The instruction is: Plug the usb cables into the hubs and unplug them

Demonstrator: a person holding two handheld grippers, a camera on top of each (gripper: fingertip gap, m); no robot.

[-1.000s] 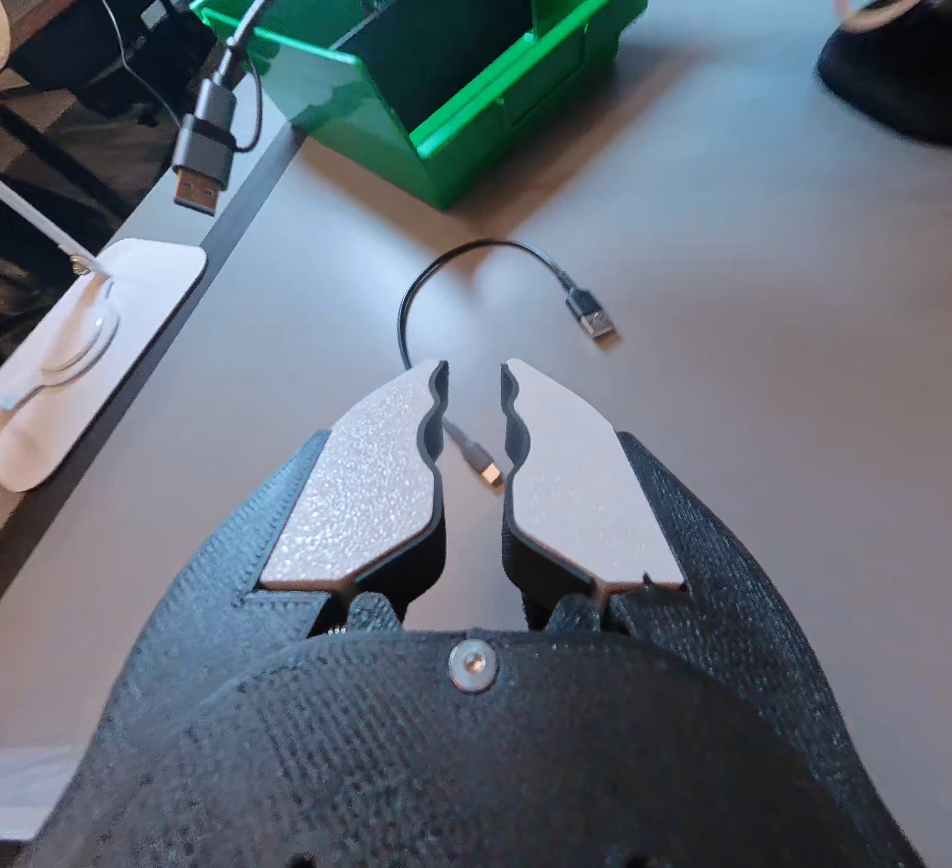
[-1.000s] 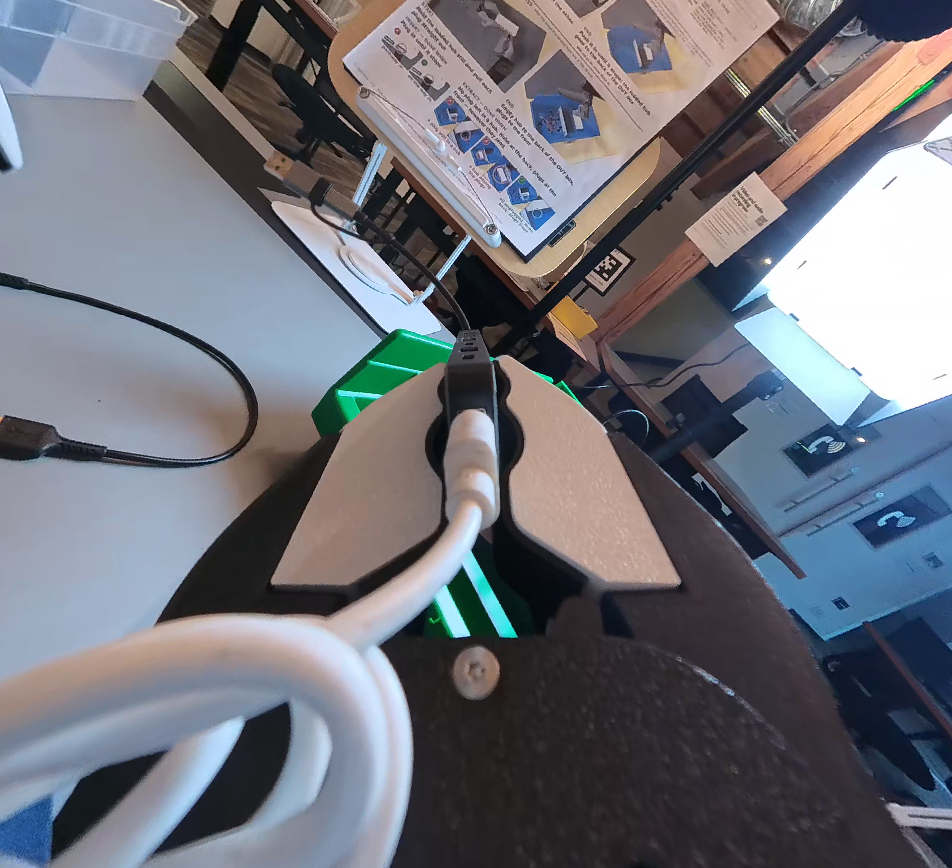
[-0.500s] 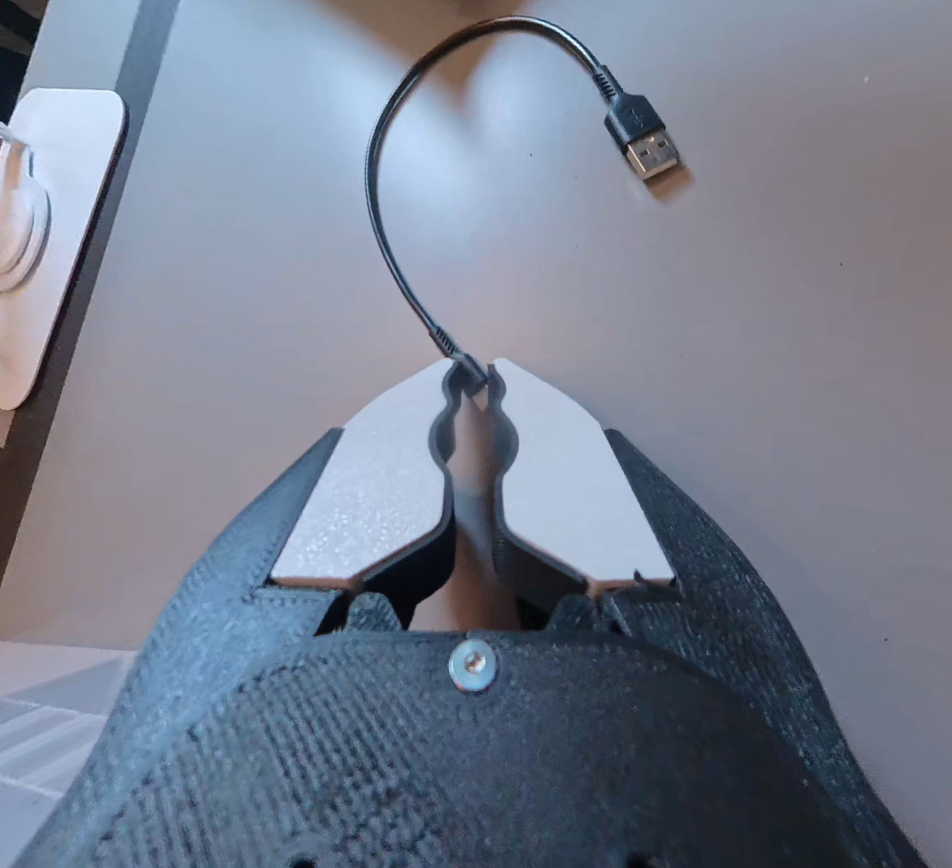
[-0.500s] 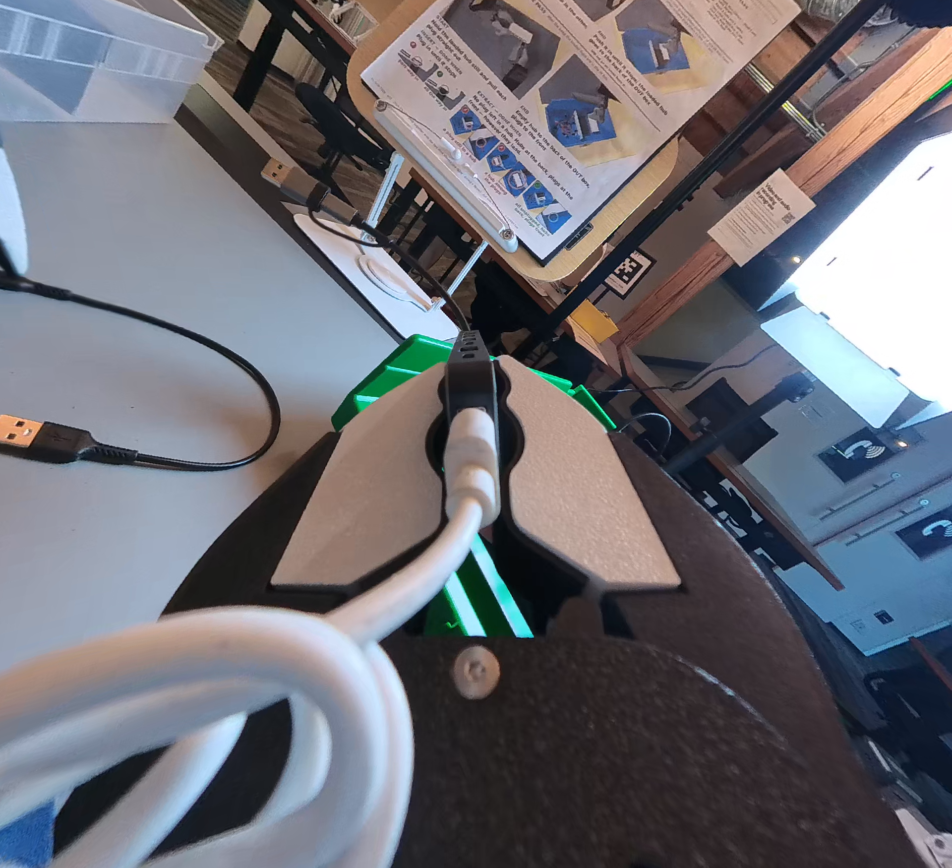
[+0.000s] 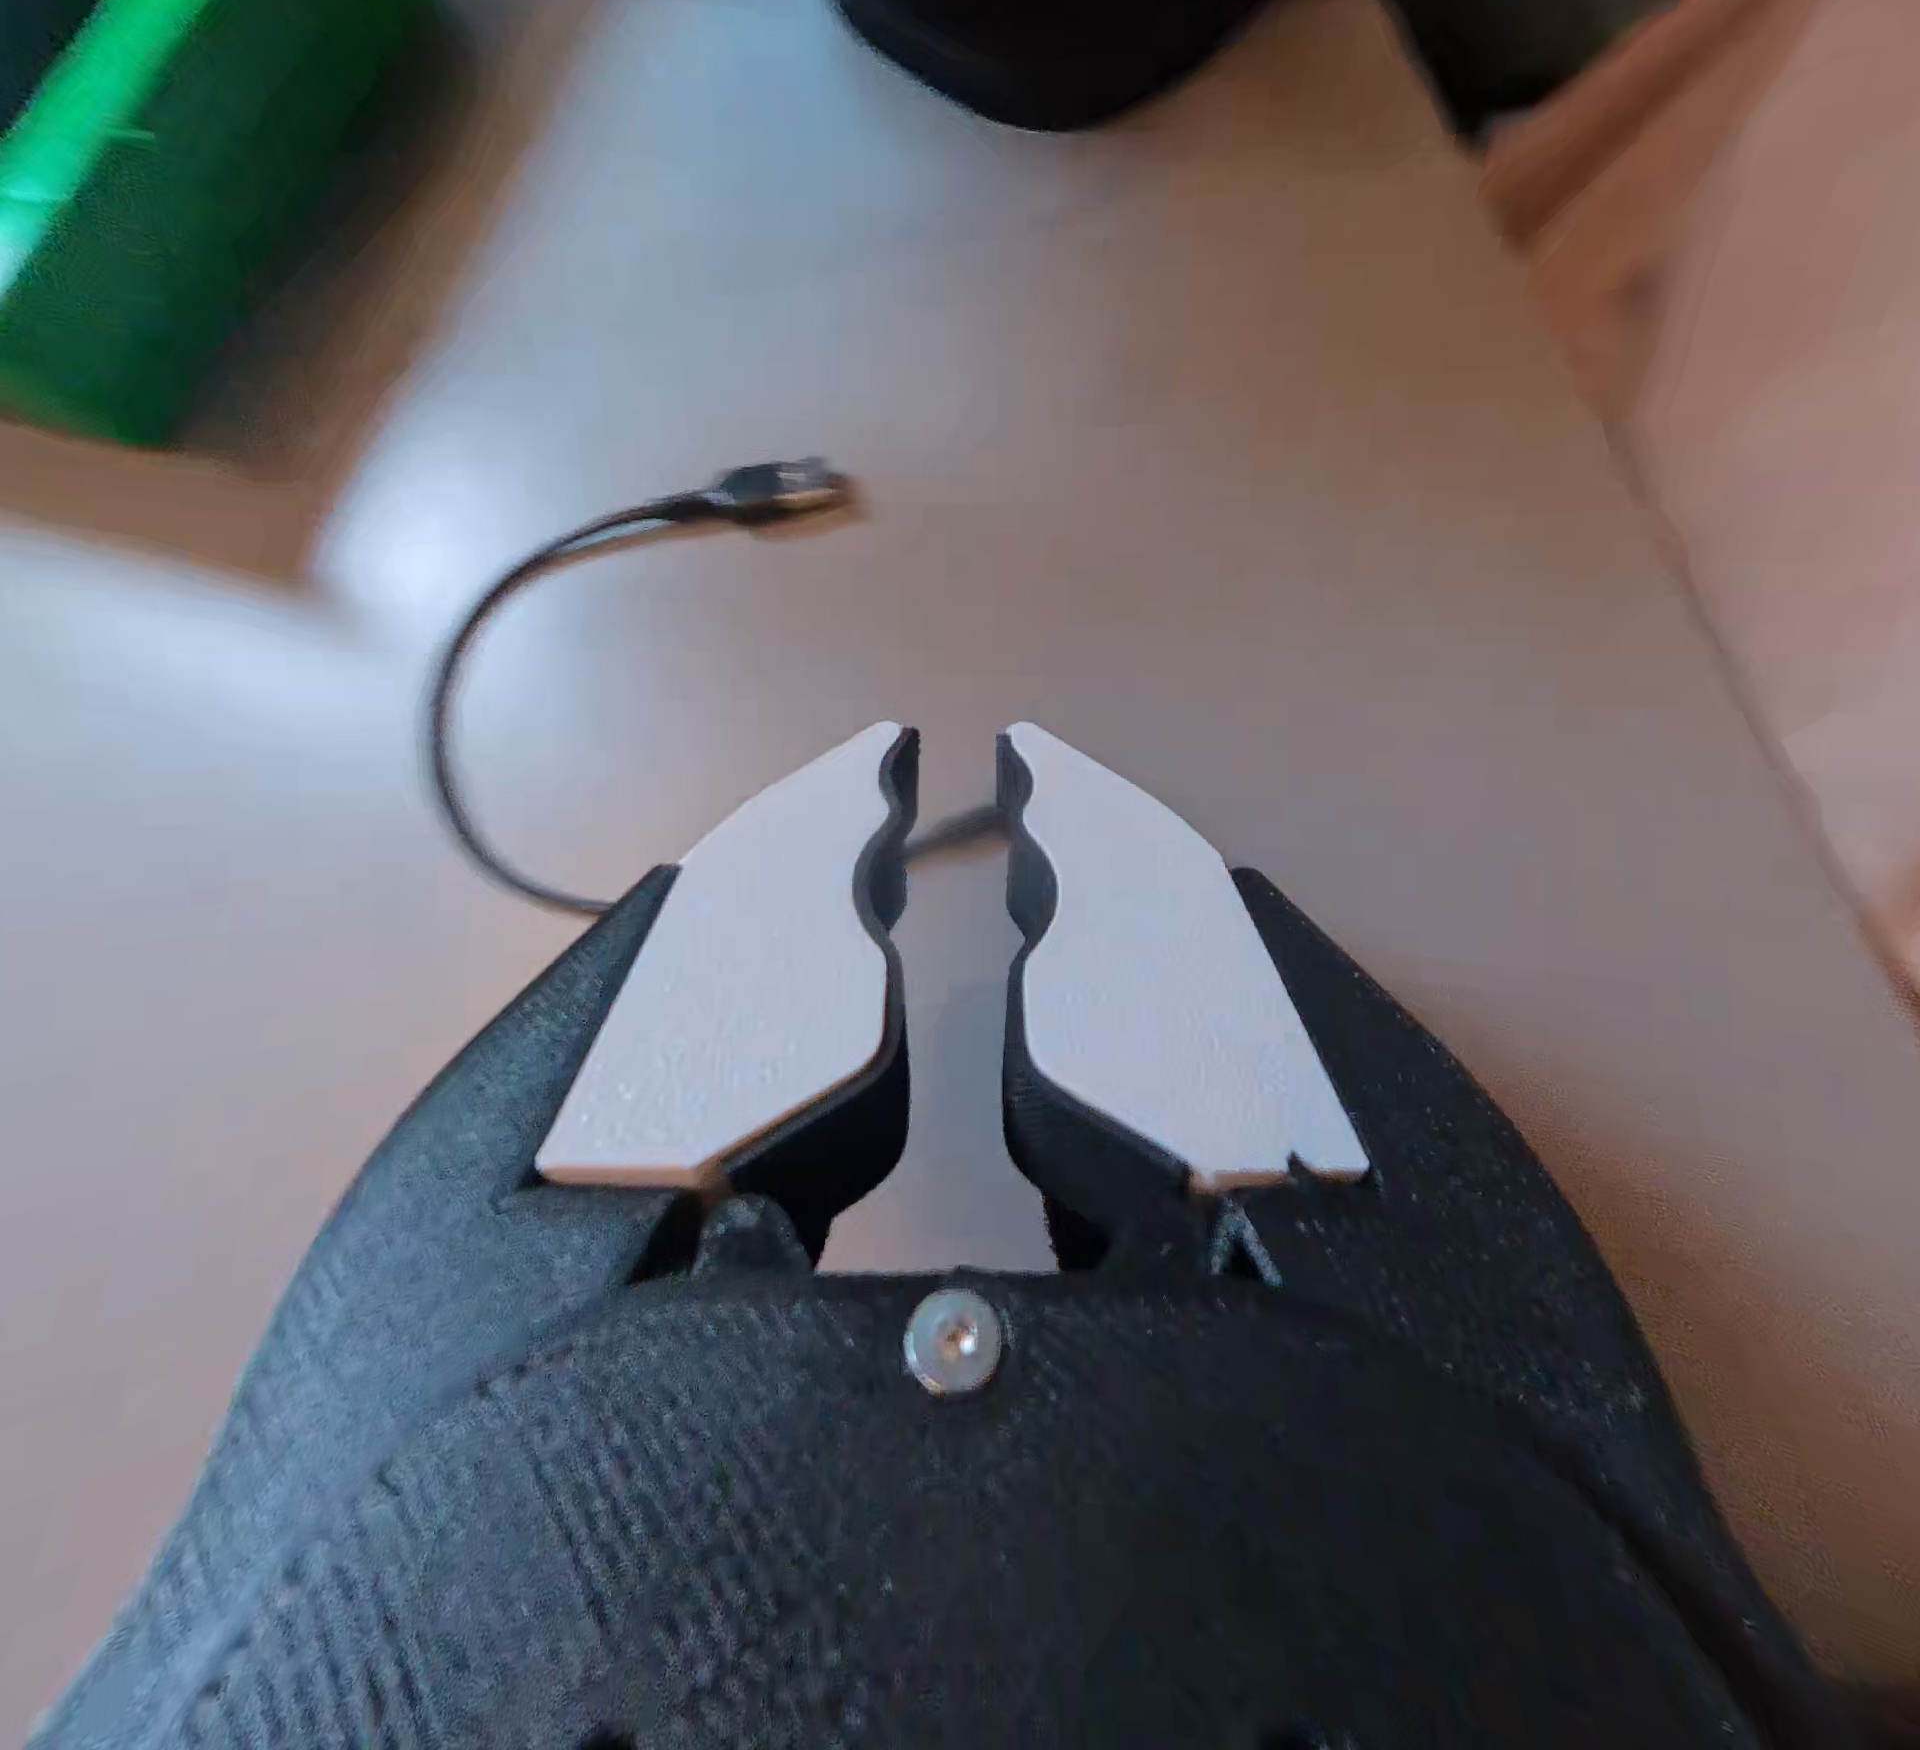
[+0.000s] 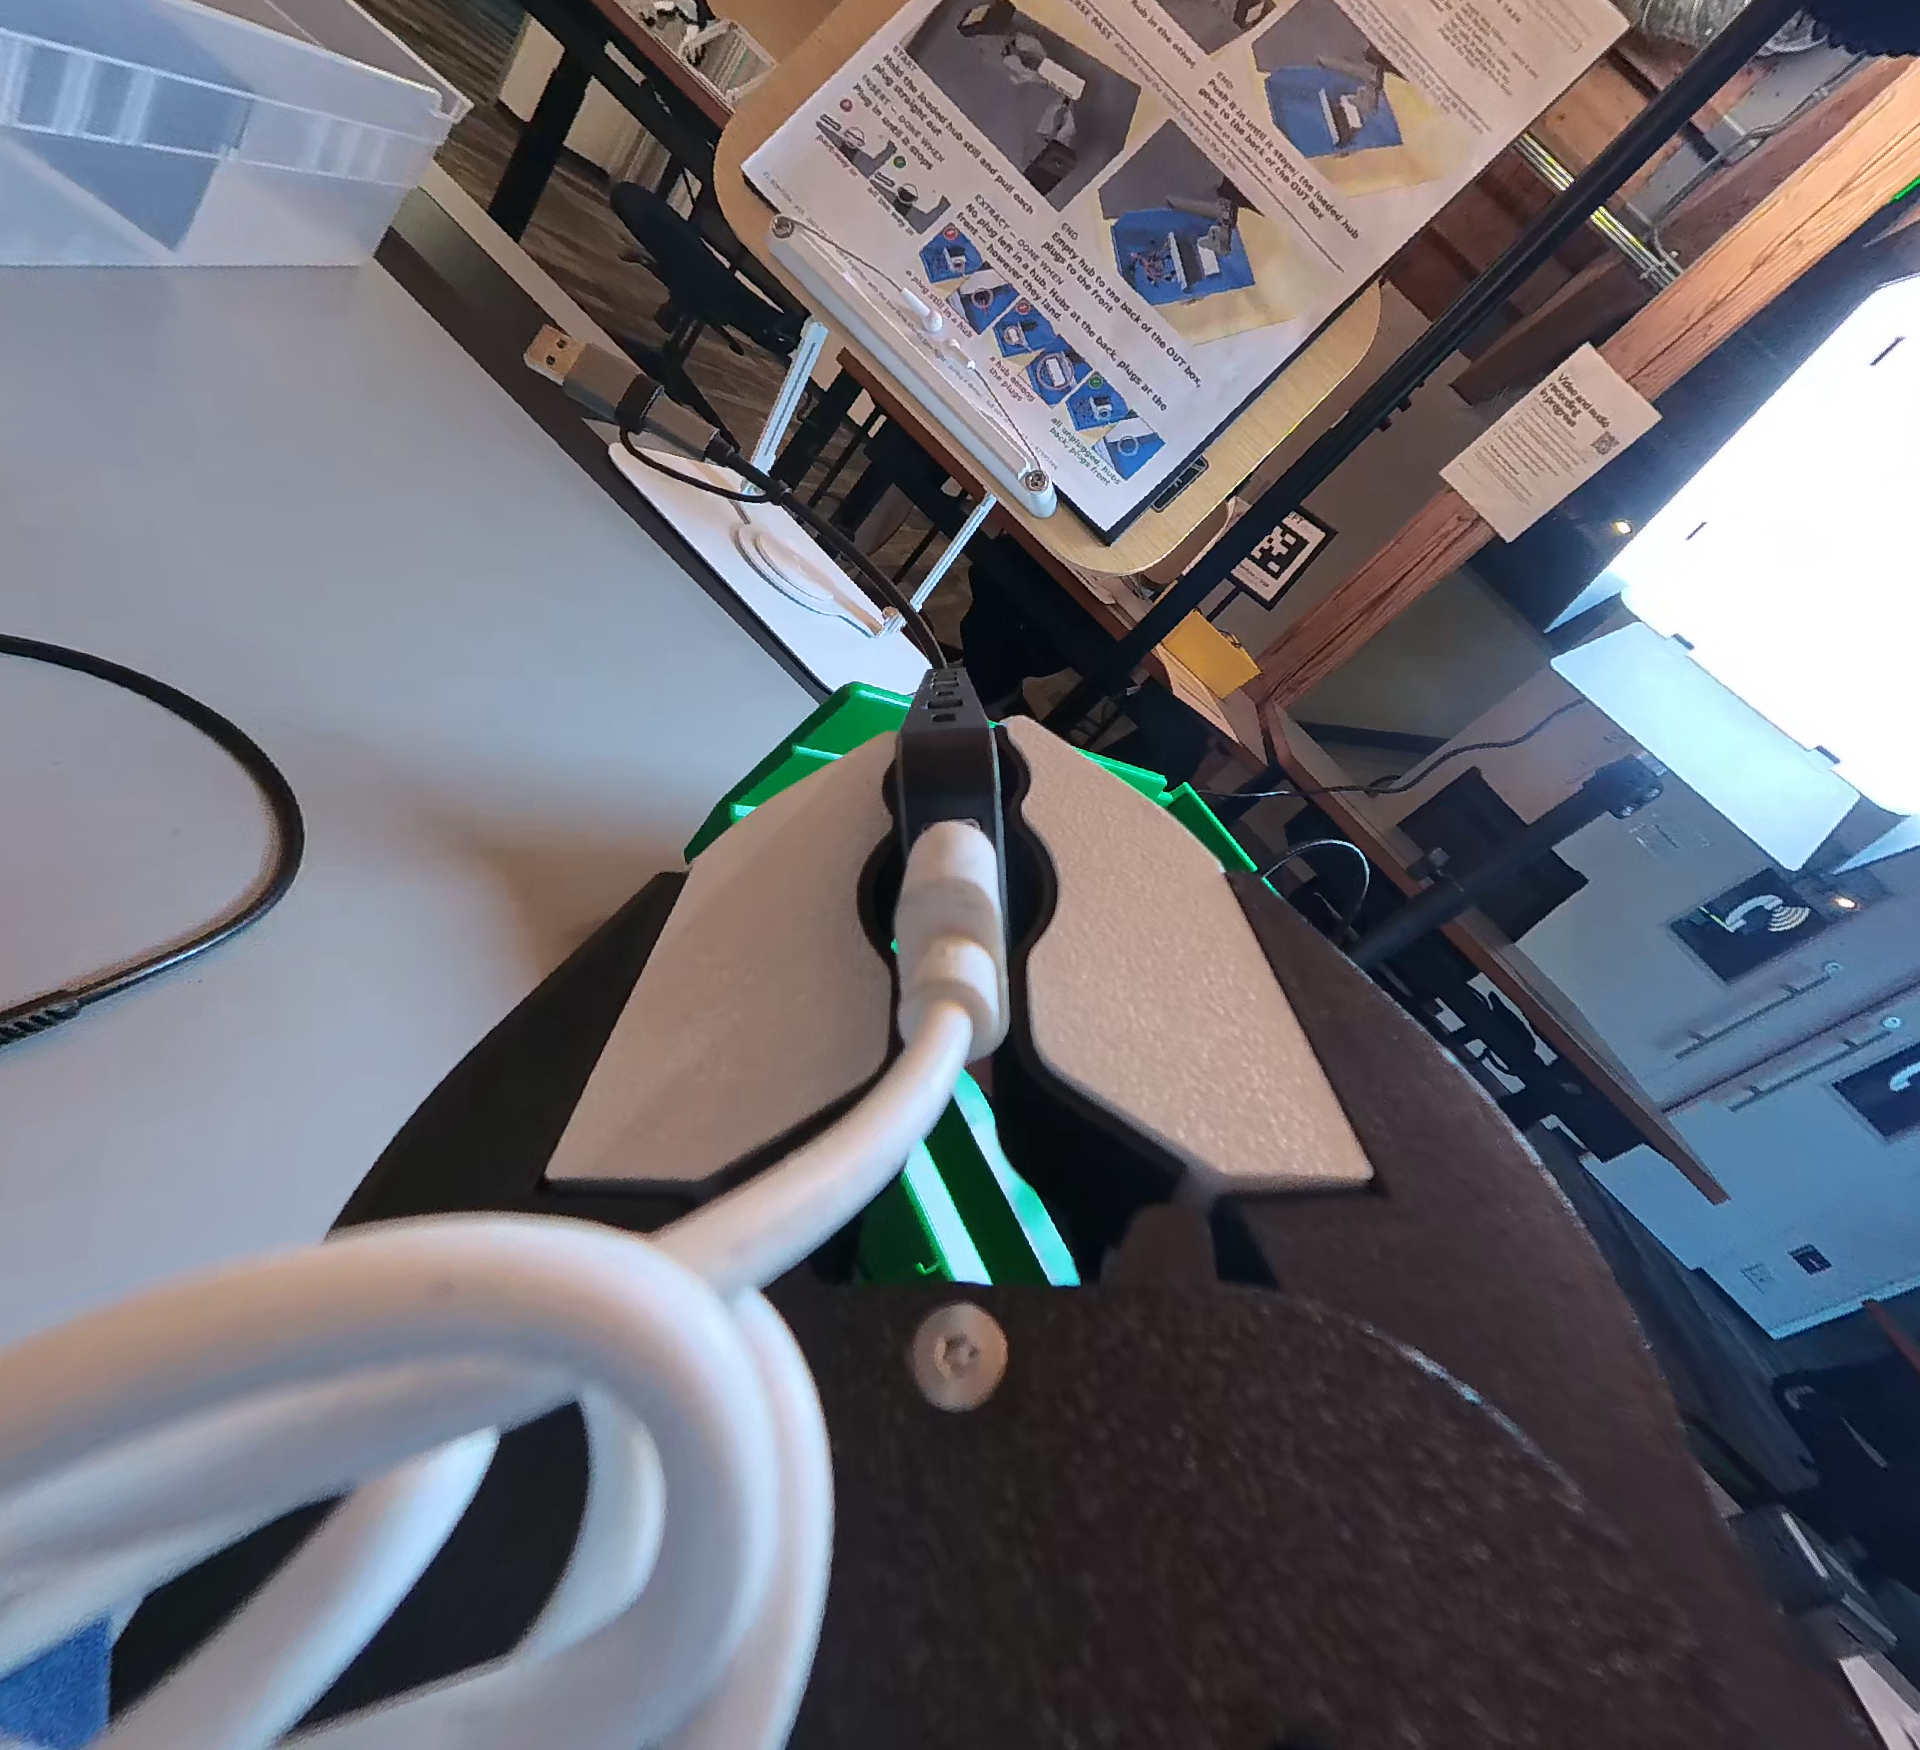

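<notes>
A short black USB cable (image 5: 447,713) lies curved on the grey table (image 5: 1143,453), its USB plug (image 5: 779,490) blurred ahead of my left gripper (image 5: 956,739). The jaws stand a narrow gap apart. The cable runs under the left finger and crosses the gap; I see nothing pinched. My right gripper (image 6: 951,734) is shut on a thin black hub (image 6: 945,765) with a white cable (image 6: 951,911) plugged into it. The white cable coils in front of the camera. The hub's lead ends in a grey plug (image 6: 613,391). The black cable also shows in the right wrist view (image 6: 260,817).
A green bin (image 5: 125,194) stands at the far left; it also lies under the right gripper (image 6: 790,786). A person's arm (image 5: 1766,557) fills the right side. An instruction sheet on a stand (image 6: 1143,173), its white base (image 6: 790,557) and a clear plastic box (image 6: 156,142) are beyond. Left tips to right tips: about 25 cm.
The left gripper has tilted up and swung right. Its jaws, nearly shut on the cable's small end half a second ago, stand wider. The right gripper has barely moved, still holding the hub.
</notes>
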